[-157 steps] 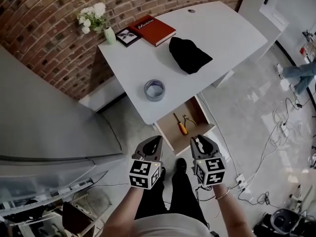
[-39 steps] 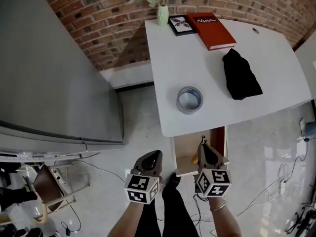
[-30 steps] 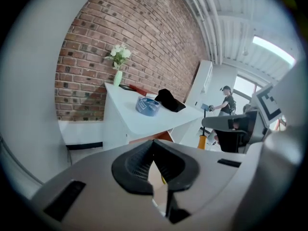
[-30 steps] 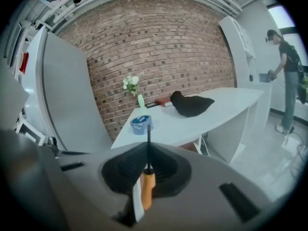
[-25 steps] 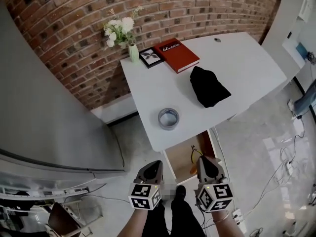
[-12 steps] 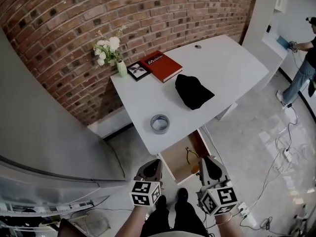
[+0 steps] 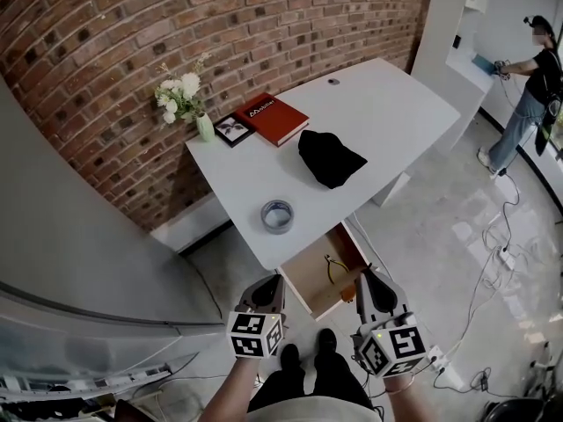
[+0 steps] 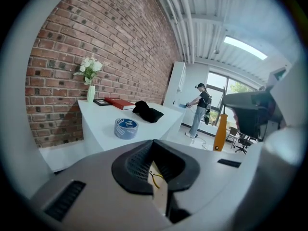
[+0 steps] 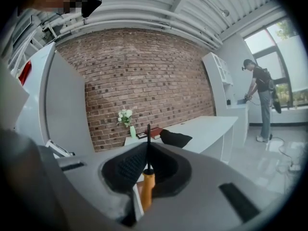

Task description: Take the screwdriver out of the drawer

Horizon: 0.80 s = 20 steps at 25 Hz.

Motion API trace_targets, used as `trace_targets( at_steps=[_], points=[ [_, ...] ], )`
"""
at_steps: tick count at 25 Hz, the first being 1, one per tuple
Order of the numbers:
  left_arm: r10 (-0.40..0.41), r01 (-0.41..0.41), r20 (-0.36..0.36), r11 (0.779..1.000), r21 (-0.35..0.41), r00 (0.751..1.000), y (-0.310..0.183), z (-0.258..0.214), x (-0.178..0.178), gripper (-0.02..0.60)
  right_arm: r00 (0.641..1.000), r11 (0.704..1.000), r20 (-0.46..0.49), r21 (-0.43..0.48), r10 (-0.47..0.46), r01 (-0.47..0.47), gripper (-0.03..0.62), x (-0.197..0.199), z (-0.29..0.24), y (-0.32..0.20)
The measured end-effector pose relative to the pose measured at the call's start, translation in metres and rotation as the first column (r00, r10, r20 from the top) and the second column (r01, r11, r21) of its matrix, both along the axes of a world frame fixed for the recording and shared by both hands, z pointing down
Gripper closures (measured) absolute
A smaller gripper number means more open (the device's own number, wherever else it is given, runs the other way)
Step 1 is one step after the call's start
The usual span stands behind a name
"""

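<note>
- Brick wall (image 7: 176, 51) runs behind everything, from 9 to 12 o'clock in the head view.
- White desk (image 7: 396, 112) stands against it, filling the middle of the frame.
- A person (image 7: 528, 104) stands well apart from the desk, at 2 o'clock (background only).
- Drawer (image 7: 303, 281) is pulled open under the desk's near edge, at 12 o'clock from your hands.
- Your left gripper (image 7: 271, 283) is at 7 o'clock of the drawer, jaws together at the tips, nothing between them.
- Your right gripper (image 7: 368, 276) is at 5 o'clock of the drawer's front edge, clamped on the screwdriver.
- Black cloth (image 7: 329, 158) lies mid-desk.
- Red book (image 7: 270, 118) lies at 11 o'clock of the cloth.
- Flower vase (image 7: 202, 126) stands at the desk's back corner by the wall.
- Tape roll (image 7: 277, 215) sits near the front edge, at 11 o'clock of the drawer.
- Photo frame (image 7: 232, 127) lies between vase and book.
- Screwdriver (image 9: 147, 186) is out of the drawer: orange handle pinched between the right pads, black shaft poking past the tips towards 12 o'clock.
- Pliers (image 7: 332, 268) lie in the drawer, yellow handles.
</note>
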<state>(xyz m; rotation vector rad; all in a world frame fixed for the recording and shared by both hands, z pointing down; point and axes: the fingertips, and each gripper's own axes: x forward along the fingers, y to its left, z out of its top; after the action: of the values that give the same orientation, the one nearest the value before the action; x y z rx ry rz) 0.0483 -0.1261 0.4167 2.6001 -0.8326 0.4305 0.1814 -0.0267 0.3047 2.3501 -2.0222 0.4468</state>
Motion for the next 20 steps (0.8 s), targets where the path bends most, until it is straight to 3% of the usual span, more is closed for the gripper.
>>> trace_targets(
  at_steps=[20],
  points=[
    [0.017,-0.017,0.001,1.000,0.014,1.000,-0.0074,-0.0048,0.0000,0.589,1.000,1.000,0.003,0.023,0.016,-0.016,0.574,-0.0031,-0.0104,-0.0003]
  ],
)
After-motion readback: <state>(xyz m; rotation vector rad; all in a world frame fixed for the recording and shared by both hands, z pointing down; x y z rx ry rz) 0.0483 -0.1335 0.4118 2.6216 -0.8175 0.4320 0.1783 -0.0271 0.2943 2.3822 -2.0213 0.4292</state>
